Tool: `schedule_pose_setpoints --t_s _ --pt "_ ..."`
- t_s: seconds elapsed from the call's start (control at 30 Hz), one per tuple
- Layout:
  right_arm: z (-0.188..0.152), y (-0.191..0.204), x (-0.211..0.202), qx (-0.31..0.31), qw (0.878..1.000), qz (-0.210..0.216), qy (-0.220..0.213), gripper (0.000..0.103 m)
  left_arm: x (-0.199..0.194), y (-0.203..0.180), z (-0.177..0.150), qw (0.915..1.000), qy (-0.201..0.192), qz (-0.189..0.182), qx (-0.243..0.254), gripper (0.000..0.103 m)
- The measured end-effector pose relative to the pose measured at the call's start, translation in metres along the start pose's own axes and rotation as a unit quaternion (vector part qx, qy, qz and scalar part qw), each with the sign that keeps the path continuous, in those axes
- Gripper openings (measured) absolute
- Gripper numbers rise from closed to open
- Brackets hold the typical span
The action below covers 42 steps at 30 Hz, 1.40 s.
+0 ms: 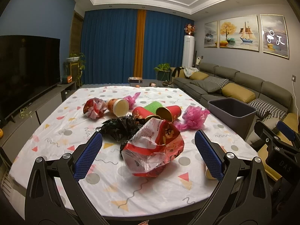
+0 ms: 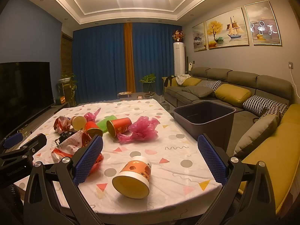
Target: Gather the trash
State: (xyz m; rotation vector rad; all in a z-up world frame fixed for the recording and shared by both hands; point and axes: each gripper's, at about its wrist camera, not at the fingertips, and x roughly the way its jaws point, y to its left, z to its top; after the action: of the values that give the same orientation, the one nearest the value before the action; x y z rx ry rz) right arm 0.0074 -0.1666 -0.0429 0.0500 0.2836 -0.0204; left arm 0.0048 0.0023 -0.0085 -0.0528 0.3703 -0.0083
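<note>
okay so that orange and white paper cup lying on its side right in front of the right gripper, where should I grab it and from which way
Grip the orange and white cup across its body, just behind the open rim. It lies tipped over on the table with the mouth facing the right gripper, so come down from above, one finger on each curved flank. The open jaws probably already span it. Squeeze gently; paper walls may crush.

Near edge of the table open, clutter packed through the middle

The left gripper [image 1: 148,148] stands wide with a crumpled red-and-white bag [image 1: 153,150] between its fingers and a black bag [image 1: 120,127] right behind. The right gripper [image 2: 150,155] has bare tablecloth [image 2: 178,150] ahead past a tipped orange cup [image 2: 134,178]. The grey bin [image 2: 206,120] off the table's right edge looks unobstructed, probably empty.
</note>
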Motion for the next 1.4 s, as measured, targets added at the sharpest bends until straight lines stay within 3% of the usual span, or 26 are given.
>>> schedule_pose_setpoints --t_s 0.37,0.67,0.93,1.07,1.17,1.33,1.4 --pt "-0.005 0.001 0.004 -0.005 1.000 0.002 -0.012 0.098 0.008 0.002 -0.006 1.0000 0.007 -0.002 -0.005 0.097" --pt "-0.017 -0.003 0.018 -0.002 1.000 0.018 0.009 0.098 0.024 0.006 -0.013 0.9999 0.011 0.000 0.002 0.097" --pt "-0.036 -0.003 0.034 -0.007 0.999 0.025 0.035 0.098 0.042 0.012 -0.024 0.9998 0.021 -0.002 0.005 0.079" --pt "-0.047 -0.001 0.040 -0.024 0.998 0.022 0.045 0.086 0.053 0.016 -0.028 0.9996 0.028 -0.007 0.001 0.077" --pt "-0.055 -0.001 0.046 -0.033 0.997 0.024 0.060 0.068 0.059 0.021 -0.032 0.9995 0.030 -0.006 0.003 0.076" --pt "-0.064 0.001 0.049 -0.034 0.996 0.042 0.067 0.065 0.075 0.034 -0.035 0.9986 0.049 -0.013 -0.013 0.068" --pt "-0.066 0.005 0.050 -0.048 0.995 0.045 0.069 0.059 0.084 0.039 -0.035 0.9975 0.063 -0.023 -0.021 0.064"
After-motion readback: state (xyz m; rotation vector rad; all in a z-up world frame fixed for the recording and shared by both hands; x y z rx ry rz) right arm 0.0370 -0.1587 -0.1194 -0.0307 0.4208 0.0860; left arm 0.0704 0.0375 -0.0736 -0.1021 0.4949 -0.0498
